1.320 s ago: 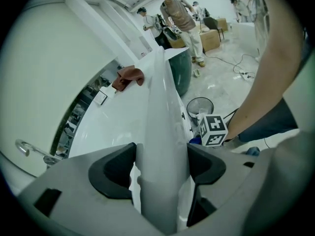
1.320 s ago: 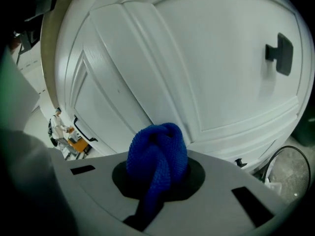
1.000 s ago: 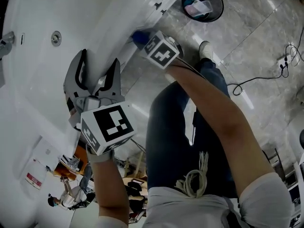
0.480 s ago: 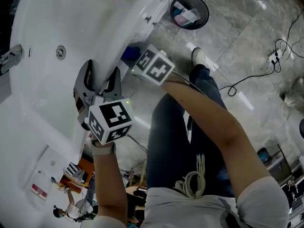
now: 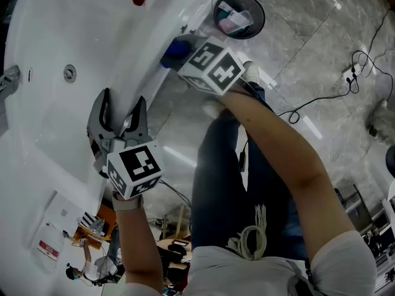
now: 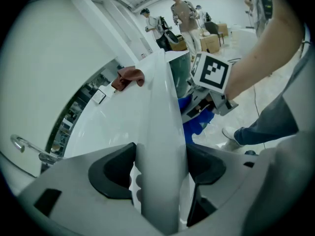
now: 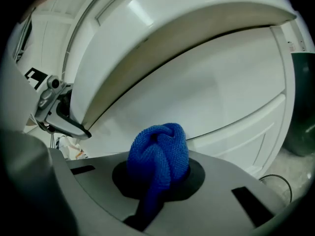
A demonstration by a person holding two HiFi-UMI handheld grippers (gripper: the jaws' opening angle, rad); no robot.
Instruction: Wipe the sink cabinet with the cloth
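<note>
1. Jaws of the left gripper (image 6: 161,166) sit astride the white rim (image 6: 162,107) of the sink, one pad pressed against each face, so the rim fills the gap between them.
2. Jaws of the right gripper (image 7: 160,176) pinch the blue cloth (image 7: 160,154). It is bunched into a knot-like wad, with a tail trailing back between the pads.
3. Cloth sits under the overhang of the rim, up against the white front of the sink cabinet (image 7: 211,92). Actual contact with the panel cannot be made out.
4. Head view: right gripper (image 5: 180,54) reaches forward and low at the cabinet front (image 5: 197,14), with the cloth (image 5: 171,49) showing just past its marker cube. Left gripper (image 5: 123,100) is nearer the person, on the rim (image 5: 139,66), well apart from the right.
5. Dark red rag (image 6: 129,76) lies on the worktop at the far end of the sink.
6. Chrome tap (image 6: 29,149) stands at the left of the basin.
7. Round waste bin (image 5: 239,16) with litter inside stands on the grey stone floor (image 5: 308,54), just beside the cabinet's far end.
</note>
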